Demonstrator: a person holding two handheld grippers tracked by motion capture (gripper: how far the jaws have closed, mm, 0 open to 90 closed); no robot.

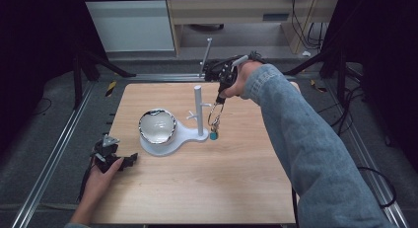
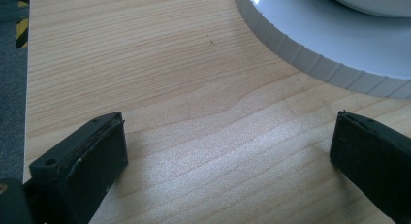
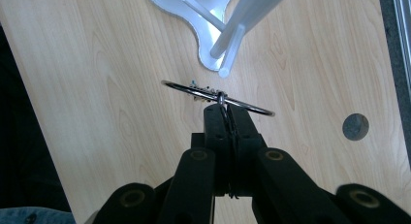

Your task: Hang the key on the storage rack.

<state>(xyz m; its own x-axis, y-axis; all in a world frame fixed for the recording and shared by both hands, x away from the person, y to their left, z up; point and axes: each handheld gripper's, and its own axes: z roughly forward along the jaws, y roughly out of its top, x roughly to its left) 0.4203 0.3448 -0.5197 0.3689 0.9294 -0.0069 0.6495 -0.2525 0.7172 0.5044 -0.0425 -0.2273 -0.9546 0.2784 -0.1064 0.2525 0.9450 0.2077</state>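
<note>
A white stand has an upright post [image 1: 198,109] with short pegs [image 3: 231,49] and a flat base [image 1: 185,134] [image 2: 310,54]. A shiny bowl [image 1: 156,125] sits on the base's left end. My right gripper [image 1: 219,100] [image 3: 227,112] points down just right of the post, shut on a thin metal ring [image 1: 215,114] [image 3: 252,107]. A small teal charm [image 1: 213,135] hangs from the ring near the base. My left gripper [image 1: 129,161] [image 2: 228,146] rests at the table's front left, open, with bare wood between its jaws.
The wooden table [image 1: 207,183] has a small round hole [image 3: 355,126] near the right gripper. Metal rails [image 1: 54,149] run along the table's sides, and cables lie on the floor at the right.
</note>
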